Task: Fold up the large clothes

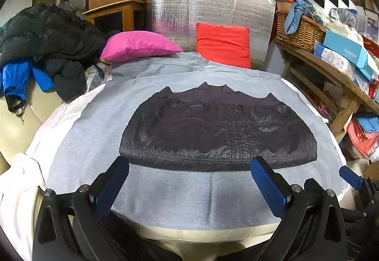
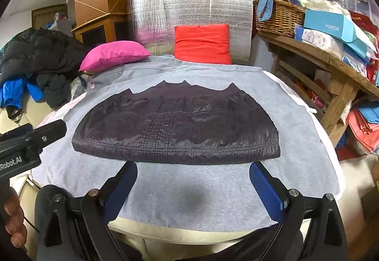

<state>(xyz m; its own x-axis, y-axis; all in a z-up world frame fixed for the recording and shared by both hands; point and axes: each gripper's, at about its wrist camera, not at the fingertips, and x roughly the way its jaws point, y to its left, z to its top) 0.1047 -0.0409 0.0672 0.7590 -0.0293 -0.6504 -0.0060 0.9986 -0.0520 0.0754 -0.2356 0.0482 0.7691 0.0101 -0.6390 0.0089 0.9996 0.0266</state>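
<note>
Blue-padded fingers of the left gripper [image 1: 189,180] stand wide apart near the lens, with nothing between them but bare grey cloth [image 1: 180,197]. Both fingers of the right gripper [image 2: 193,182] are spread wide too and hold nothing. From the right wrist view, the left gripper's black body pokes in at 9 o'clock, and part of a hand [image 2: 14,220] shows at 8 o'clock.

Just past both sets of fingers lies the folded dark jacket [image 1: 218,133], flat in the middle of the grey cloth. Its far edge has small points.

Behind it, at 12 o'clock, a red cushion [image 1: 223,44] leans on a shiny silver sheet [image 1: 208,5]. A pink pillow [image 1: 139,45] sits at 11 o'clock. At 9 o'clock a heap of black and blue coats [image 1: 47,47] is piled up. At 2 o'clock a wicker basket [image 1: 300,32] and blue boxes [image 1: 345,52] crowd a wooden bench [image 1: 336,80].

What lies under the grey cloth is mostly hidden. The coat heap is cut off at the edge.
</note>
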